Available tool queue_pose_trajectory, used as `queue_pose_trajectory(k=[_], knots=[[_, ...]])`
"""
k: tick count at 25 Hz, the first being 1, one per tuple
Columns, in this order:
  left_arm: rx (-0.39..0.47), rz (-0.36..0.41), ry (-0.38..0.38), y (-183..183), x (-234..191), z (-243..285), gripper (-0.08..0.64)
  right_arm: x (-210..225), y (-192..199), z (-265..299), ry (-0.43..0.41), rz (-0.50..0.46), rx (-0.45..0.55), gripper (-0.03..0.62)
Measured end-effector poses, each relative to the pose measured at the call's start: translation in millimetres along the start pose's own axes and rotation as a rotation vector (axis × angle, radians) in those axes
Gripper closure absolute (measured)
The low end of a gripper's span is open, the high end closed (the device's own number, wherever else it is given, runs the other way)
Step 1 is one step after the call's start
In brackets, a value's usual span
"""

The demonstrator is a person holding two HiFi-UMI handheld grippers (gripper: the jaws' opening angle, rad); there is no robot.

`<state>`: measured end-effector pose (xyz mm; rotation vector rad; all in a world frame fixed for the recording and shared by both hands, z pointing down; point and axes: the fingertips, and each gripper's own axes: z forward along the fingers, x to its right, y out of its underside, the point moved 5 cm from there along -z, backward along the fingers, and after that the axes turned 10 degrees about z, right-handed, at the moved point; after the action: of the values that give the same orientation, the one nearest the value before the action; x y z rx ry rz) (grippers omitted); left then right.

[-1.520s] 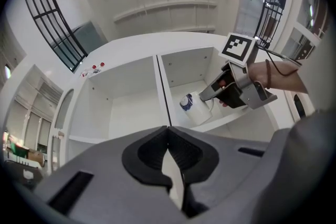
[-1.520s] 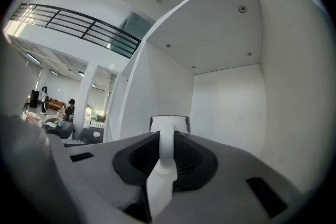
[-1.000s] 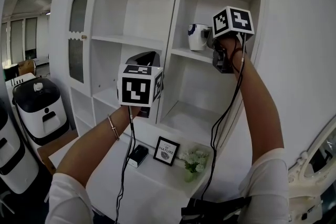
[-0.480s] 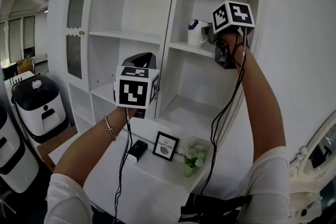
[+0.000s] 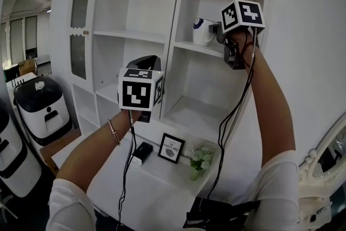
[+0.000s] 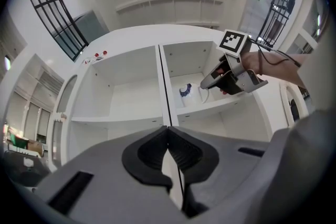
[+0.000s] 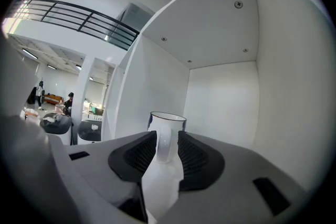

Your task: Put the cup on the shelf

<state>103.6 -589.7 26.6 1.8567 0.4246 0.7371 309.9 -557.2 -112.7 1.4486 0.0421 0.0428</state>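
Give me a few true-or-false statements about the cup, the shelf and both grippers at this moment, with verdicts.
1. The cup stands on a shelf in the cabinet's right-hand column. True.
2. The cup's handle is between the jaws of the right gripper. True; those jaws have just been opening around it.
3. The left gripper holds a picture frame. False: its jaws are together with nothing in them.
4. The cup lies on its side. False: it stands upright.
5. The flowers share the cup's shelf. False: they sit far below, beside the picture frame.
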Motion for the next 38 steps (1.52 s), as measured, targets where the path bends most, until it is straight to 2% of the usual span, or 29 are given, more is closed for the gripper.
queue_pose_trajectory(k=[7, 11, 16, 21, 24, 28, 32, 38], knots=[[-0.013, -0.002, 0.000, 4, 6, -15, 0.551, -7, -4, -29, 0.026, -0.036, 0.072, 0.446], [0.000, 0.006, 0.012, 7, 17, -33, 0.552, -16, -1, -56, 0.064, -0.070, 0.154, 0.448], [0.001, 0.006, 0.039, 20, 34, -58, 0.552, -29, 26, -92, 0.095, -0.102, 0.288, 0.453], [0.012, -0.041, 0.080, 31, 49, -88, 0.552, -47, 58, -118, 0.098, -0.144, 0.343, 0.467], [0.012, -0.079, 0.108, 40, 60, -109, 0.552, -57, 80, -128, 0.076, -0.130, 0.365, 0.471], [0.014, -0.075, 0.107, 51, 65, -137, 0.551, -69, 117, -130, 0.039, -0.102, 0.361, 0.479], [0.020, -0.143, 0.108, 68, 66, -167, 0.552, -75, 162, -132, 0.008, -0.069, 0.352, 0.497], [-0.028, -0.228, 0.130, 110, 81, -194, 0.552, -70, 228, -137, -0.029, 0.088, 0.351, 0.518]])
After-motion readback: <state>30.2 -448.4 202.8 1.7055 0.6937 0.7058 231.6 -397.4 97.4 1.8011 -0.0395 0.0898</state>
